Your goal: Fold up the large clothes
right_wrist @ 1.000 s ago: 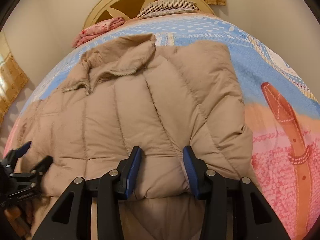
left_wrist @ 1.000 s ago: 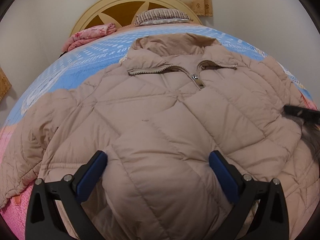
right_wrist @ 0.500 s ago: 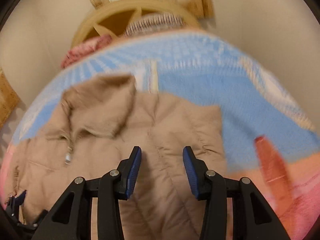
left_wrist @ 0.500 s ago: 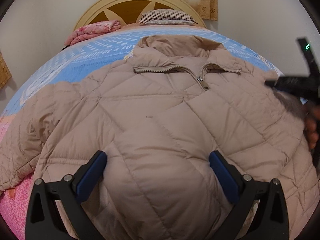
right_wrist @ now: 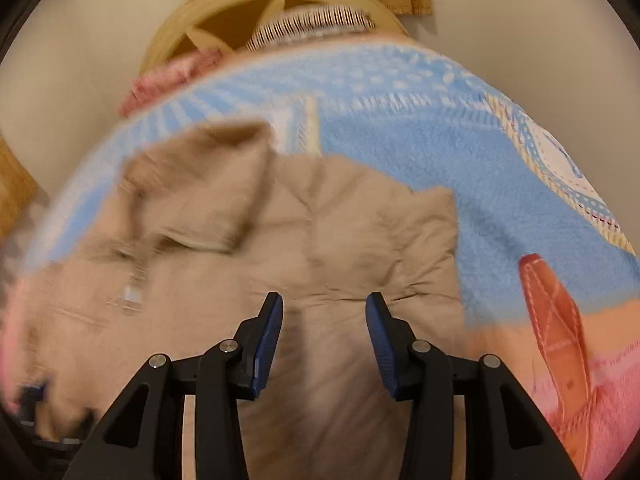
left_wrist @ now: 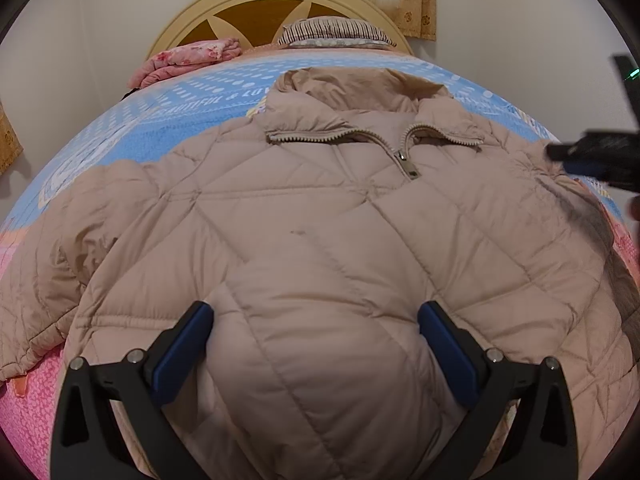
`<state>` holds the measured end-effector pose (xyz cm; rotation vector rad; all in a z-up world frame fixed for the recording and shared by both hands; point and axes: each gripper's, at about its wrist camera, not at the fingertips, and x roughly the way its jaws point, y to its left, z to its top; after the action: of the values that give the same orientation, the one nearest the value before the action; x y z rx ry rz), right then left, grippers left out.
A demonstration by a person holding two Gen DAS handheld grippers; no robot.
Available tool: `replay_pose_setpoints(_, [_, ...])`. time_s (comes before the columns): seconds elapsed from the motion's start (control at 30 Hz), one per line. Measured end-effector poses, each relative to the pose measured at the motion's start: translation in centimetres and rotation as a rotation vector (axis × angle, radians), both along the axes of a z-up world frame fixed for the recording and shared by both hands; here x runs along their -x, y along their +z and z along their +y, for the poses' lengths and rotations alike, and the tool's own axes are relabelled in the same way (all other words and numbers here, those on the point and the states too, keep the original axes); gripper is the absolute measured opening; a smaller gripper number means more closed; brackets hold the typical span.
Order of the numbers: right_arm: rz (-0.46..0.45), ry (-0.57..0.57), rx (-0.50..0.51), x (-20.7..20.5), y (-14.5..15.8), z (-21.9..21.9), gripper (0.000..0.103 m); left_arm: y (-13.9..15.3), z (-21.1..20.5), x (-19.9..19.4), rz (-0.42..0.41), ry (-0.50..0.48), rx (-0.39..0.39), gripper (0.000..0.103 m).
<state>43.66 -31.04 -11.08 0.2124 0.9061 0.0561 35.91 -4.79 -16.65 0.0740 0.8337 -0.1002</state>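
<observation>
Jacket (left_wrist: 320, 248), a large quilted beige puffer, lies front-up and spread across the bed (left_wrist: 132, 136), filling most of the width from the foot edge up toward the headboard (left_wrist: 256, 12). Its collar (left_wrist: 360, 92) points to the head end, and one sleeve (left_wrist: 44, 280) trails toward the bed's left edge, where it rests on the pink part of the cover. In the right wrist view, which is blurred, the jacket (right_wrist: 248, 280) sits toward the left of the bed, with bare blue and pink blanket (right_wrist: 460, 168) along the right edge.

On the blue blanket, just above the jacket's shoulder, part of a printed line reads "BEAUTIFUL & LO", the rest hidden by the collar. A striped pillow (left_wrist: 332, 32) leans at the headboard, with a folded pink floral cloth (left_wrist: 188, 58) beside it near the head-left corner.

Left claw (left_wrist: 316, 348) is spread wide and released, its blue pads on either side of a raised bulge of the jacket's lower front. Right claw (right_wrist: 324, 336) hangs over the jacket's shoulder area near the bed's right side, released with a clear gap between the pads and nothing between them; it also appears as a dark blur (left_wrist: 592, 160) at the right of the left wrist view.

The zip pull (left_wrist: 410, 168) sits below the collar, with the zip parted above it.
</observation>
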Motion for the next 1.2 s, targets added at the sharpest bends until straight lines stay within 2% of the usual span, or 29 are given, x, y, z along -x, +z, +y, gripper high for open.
replay_pose_setpoints(0.13, [-0.028, 0.122, 0.018, 3.9, 1.7, 4.7, 0.045, 0.0, 0.0, 0.0, 0.002, 0.000, 0.005, 0.103])
replay_pose_setpoints(0.2, [-0.020, 0.160, 0.010, 5.5, 0.9, 6.7, 0.046, 0.0, 0.1, -0.1, 0.004, 0.001, 0.010, 0.103])
replay_pose_setpoints(0.3, [-0.005, 0.166, 0.102, 6.9, -1.8, 8.7, 0.046, 0.0, 0.3, -0.2, 0.008, 0.004, 0.025, 0.103])
replay_pose_setpoints(0.4, [0.025, 0.153, 0.069, 6.9, -4.4, 8.1, 0.046, -0.1, 0.4, -0.3, 0.013, 0.003, 0.033, 0.103])
replay_pose_setpoints(0.5, [0.027, 0.156, 0.069, 6.9, -5.0, 8.0, 0.046, -0.2, 0.4, -0.3, 0.017, 0.003, 0.026, 0.103])
replay_pose_setpoints(0.63, [0.015, 0.158, 0.100, 7.2, -5.3, 8.4, 0.047, -0.2, 0.3, -0.3, 0.017, 0.003, 0.026, 0.103])
replay_pose_setpoints(1.07, [-0.001, 0.153, 0.108, 7.0, -5.6, 8.7, 0.047, -0.5, 0.1, -0.6, 0.029, 0.001, 0.004, 0.103])
replay_pose_setpoints(1.2, [-0.003, 0.154, 0.114, 6.9, -5.6, 8.6, 0.047, -0.5, 0.4, -0.9, 0.048, -0.004, 0.021, 0.103])
